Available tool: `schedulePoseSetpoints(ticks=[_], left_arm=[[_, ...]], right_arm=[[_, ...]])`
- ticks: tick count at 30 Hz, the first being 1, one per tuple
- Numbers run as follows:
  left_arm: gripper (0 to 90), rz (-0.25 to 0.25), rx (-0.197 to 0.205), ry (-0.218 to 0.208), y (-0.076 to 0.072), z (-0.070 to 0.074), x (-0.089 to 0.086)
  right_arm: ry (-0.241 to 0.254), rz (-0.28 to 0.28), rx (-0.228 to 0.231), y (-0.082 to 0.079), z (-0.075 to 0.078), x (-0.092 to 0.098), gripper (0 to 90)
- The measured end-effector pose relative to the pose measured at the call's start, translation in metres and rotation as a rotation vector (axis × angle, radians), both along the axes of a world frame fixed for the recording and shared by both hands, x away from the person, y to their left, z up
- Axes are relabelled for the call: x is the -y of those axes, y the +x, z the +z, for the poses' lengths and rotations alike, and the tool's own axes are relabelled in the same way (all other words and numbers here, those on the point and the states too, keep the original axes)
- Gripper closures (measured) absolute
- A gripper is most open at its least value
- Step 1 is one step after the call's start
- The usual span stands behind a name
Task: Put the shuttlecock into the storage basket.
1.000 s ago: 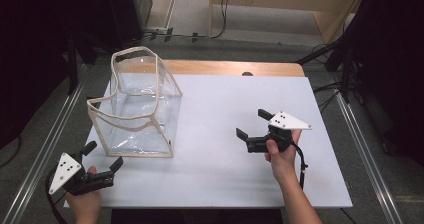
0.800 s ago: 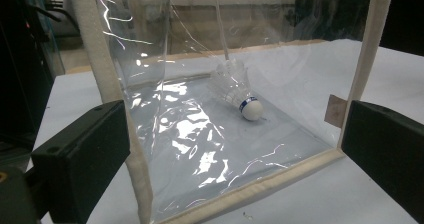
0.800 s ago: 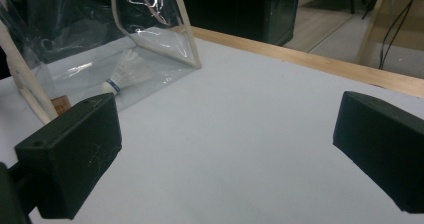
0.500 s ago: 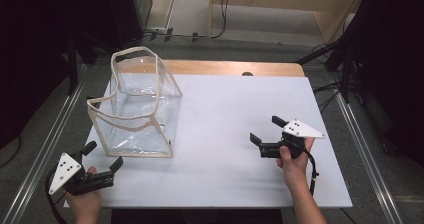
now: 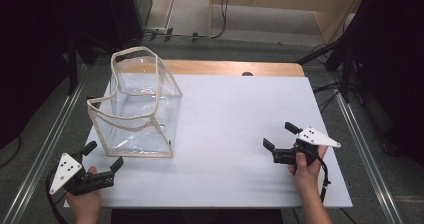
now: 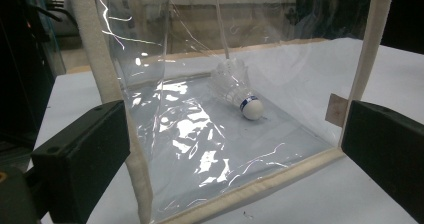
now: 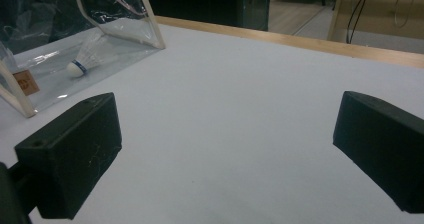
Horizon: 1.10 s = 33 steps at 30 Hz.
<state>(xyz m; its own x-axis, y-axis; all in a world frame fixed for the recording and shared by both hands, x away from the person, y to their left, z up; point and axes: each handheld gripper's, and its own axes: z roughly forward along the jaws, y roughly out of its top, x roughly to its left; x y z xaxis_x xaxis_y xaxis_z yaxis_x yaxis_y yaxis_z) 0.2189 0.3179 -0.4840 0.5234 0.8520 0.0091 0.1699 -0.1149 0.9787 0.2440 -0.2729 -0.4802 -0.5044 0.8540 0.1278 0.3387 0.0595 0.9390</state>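
A clear plastic bag (image 5: 137, 109) with cream trim stands open on the left of the white table (image 5: 235, 109). Inside it lies a white shuttlecock (image 6: 239, 91) with a blue band, also visible through the bag wall in the right gripper view (image 7: 85, 59). My left gripper (image 5: 102, 156) is open near the table's front left corner, just in front of the bag, jaws pointing at its near wall (image 6: 225, 149). My right gripper (image 5: 281, 136) is open over the front right of the table, with nothing between its jaws.
A wooden strip (image 5: 225, 68) runs along the table's far edge. Metal rails (image 5: 367, 154) flank the table on both sides. Cables and dark equipment (image 5: 125, 4) sit on the floor beyond. Bare white tabletop lies between bag and right gripper.
My right gripper has drawn back toward the table's front right, away from the bag. The left gripper and the bag have stayed put.
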Motion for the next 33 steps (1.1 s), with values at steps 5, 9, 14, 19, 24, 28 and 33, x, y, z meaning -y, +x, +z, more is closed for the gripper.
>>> schedulePoseSetpoints(ticks=[5, 9, 14, 19, 24, 28, 33], left_arm=[[0.0, 0.0, -0.001, 0.0, 0.0, 0.0, 0.0], [0.0, -0.001, -0.001, -0.003, 0.0, 0.0, 0.0], [0.0, 0.0, -0.001, -0.003, 0.0, 0.0, 0.0], [0.0, -0.002, 0.0, -0.004, 0.0, 0.0, 0.0], [0.0, -0.003, -0.001, -0.004, 0.0, 0.0, 0.0], [0.0, -0.002, -0.001, -0.005, 0.0, 0.0, 0.0], [0.0, -0.002, -0.001, -0.004, 0.0, 0.0, 0.0]], right_arm=[[-0.003, -0.018, -0.002, -0.006, -0.003, 0.011, 0.0], [-0.005, -0.036, -0.002, -0.011, -0.005, 0.019, 0.0], [-0.009, -0.056, -0.004, -0.016, -0.008, 0.029, 0.0], [-0.009, -0.073, -0.008, -0.021, -0.01, 0.038, 0.0], [-0.01, -0.089, -0.009, -0.025, -0.012, 0.046, 0.0], [-0.007, -0.095, -0.012, -0.029, -0.014, 0.053, 0.0], [0.0, -0.102, -0.002, -0.033, -0.016, 0.062, 0.0]])
